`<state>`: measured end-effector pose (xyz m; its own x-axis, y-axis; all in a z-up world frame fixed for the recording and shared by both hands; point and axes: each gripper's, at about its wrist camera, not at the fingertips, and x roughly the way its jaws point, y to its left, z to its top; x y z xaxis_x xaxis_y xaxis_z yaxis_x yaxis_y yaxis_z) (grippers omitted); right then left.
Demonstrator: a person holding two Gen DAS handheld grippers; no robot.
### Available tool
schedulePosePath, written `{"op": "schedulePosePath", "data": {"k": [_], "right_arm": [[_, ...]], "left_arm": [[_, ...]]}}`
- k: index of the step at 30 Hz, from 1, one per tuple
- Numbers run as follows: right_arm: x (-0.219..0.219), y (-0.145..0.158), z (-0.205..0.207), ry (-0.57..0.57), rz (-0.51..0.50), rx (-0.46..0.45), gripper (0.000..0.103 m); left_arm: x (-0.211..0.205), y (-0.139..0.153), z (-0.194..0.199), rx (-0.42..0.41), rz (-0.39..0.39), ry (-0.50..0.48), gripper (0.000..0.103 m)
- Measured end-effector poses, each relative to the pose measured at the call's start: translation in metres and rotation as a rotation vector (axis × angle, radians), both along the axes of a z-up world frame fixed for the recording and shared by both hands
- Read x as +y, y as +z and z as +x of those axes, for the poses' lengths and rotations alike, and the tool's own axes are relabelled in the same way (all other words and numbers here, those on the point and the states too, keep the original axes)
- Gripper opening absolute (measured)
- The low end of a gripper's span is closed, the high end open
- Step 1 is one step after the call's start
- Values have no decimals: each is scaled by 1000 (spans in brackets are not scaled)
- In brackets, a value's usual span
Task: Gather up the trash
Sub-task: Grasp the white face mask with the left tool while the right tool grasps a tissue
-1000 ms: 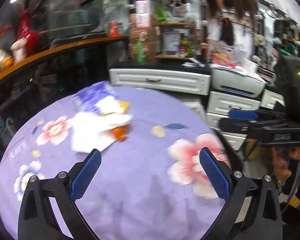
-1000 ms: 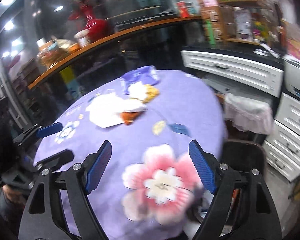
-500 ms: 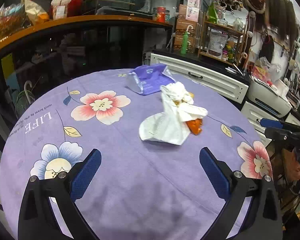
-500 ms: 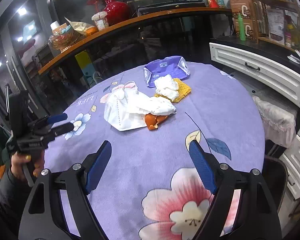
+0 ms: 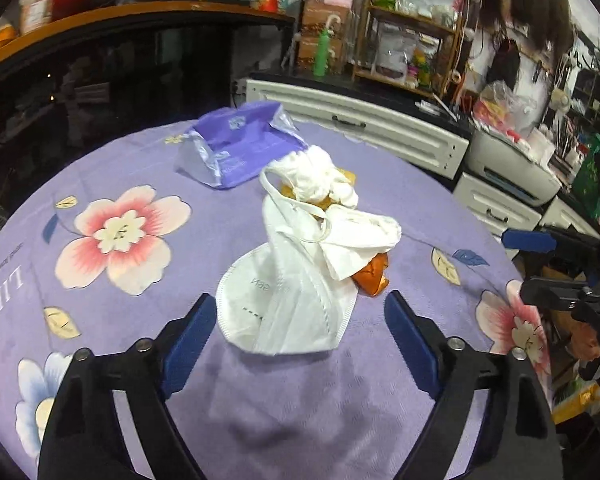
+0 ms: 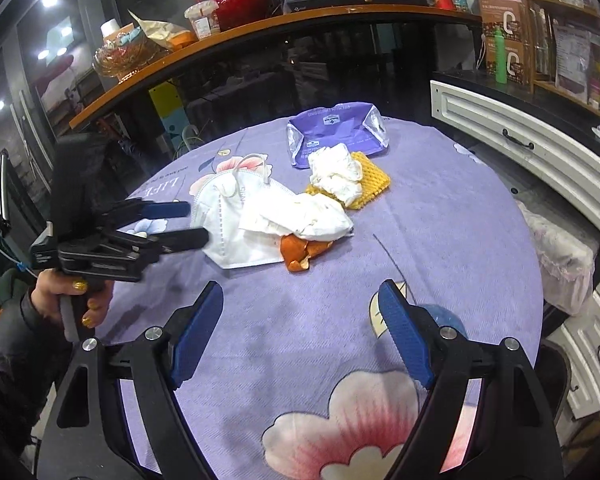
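Trash lies on a round table with a purple floral cloth (image 5: 148,184). A white face mask (image 5: 284,300) lies nearest my open left gripper (image 5: 300,328), its near edge between the fingertips. On it rests a crumpled tissue (image 5: 360,236) over orange peel (image 5: 374,276). Behind lie a second tissue wad (image 5: 320,176) on yellow foam netting (image 6: 370,184) and a purple plastic pack (image 5: 240,148). My right gripper (image 6: 300,320) is open and empty, well short of the peel (image 6: 300,252). The left gripper also shows in the right wrist view (image 6: 180,222) beside the mask (image 6: 236,224).
White drawer cabinets (image 5: 364,124) stand behind the table. A bin lined with a plastic bag (image 6: 560,256) sits to the table's right. A dark curved counter with an orange top (image 6: 260,28) runs behind. Shelves with clutter (image 5: 412,40) stand at the back.
Both grippers have swung toward the trash pile and moved closer. The left gripper has come up to the mask's near edge. Both stay open.
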<state>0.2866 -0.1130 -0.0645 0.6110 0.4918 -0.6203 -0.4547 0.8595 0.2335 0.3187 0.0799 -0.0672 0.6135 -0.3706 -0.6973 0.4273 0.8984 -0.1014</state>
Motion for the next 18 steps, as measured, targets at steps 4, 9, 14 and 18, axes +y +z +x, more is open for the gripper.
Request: {"op": "schedulePosePath", "data": {"k": [4,9,14,18], "right_arm": [[8,-2,15,21,-30,2,80],[28,-2,32,67,-94,-29,80],[54,-7,49,102,-175,-67,79],[76,-10,65,131,-226,-80,76]], "left_arm": [[-4,-14,10,48,-3,-5,37],[3,-5,-7,7,-77,-14,12],[17,8,-22,-38,-125,76,4],[29,16,-34,-79,-136,131,4]]}}
